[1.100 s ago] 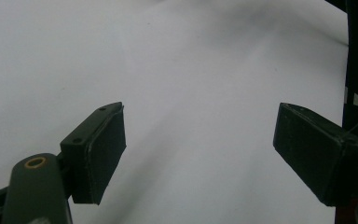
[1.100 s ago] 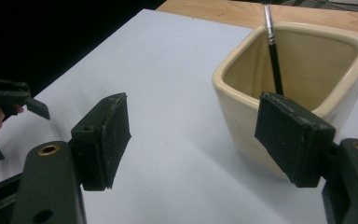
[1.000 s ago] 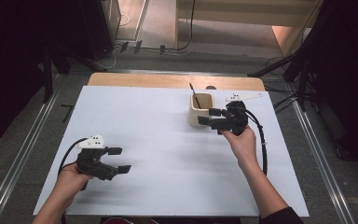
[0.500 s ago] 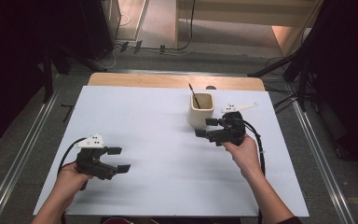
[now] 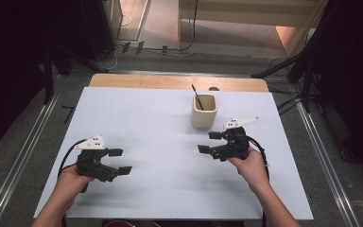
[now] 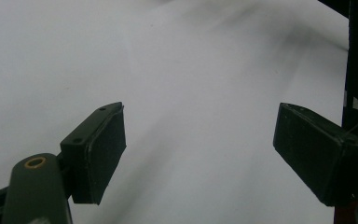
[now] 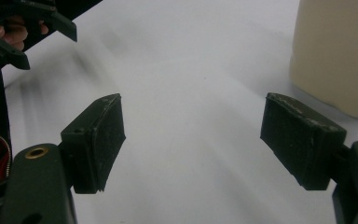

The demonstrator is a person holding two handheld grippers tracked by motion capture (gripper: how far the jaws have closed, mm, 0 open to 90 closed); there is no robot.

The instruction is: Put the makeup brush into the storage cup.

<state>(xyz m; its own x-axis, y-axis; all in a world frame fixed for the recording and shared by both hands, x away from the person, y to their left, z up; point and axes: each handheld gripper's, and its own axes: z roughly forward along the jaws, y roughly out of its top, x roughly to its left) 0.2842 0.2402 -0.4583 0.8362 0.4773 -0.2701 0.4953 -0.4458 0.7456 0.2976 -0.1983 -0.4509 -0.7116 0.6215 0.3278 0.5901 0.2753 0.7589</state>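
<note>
Nearest the person's edge of the white bench [image 5: 160,142], the left hand-held gripper [image 5: 118,161] is held low over the sheet at the left, its jaws spread wide with nothing between them; the left gripper view confirms two black pads [image 6: 100,151] well apart over bare white surface. A black cable [image 5: 68,156] loops from its rear toward the forearm, and a grey three-cornered plate [image 5: 90,142] sits on top.

Farther in and to the right, the right hand-held gripper [image 5: 210,142] is held by the right hand [image 5: 251,165], jaws pointing toward the bench's left side and likewise wide apart and empty. In the right gripper view its pads [image 7: 98,140] frame bare bench, with the cream cup [image 7: 338,51] standing just beyond the right-hand jaw, apart from it, and the other gripper [image 7: 25,28] far off at upper left.

Beyond the right gripper, the cream cup [image 5: 203,111] stands upright on the bench, near the far edge and right of centre. A thin dark stick [image 5: 196,97] leans inside it, its tip rising above the rim toward the left.

Behind the white sheet, a strip of bare wood [image 5: 170,82] marks the bench's far edge.
</note>
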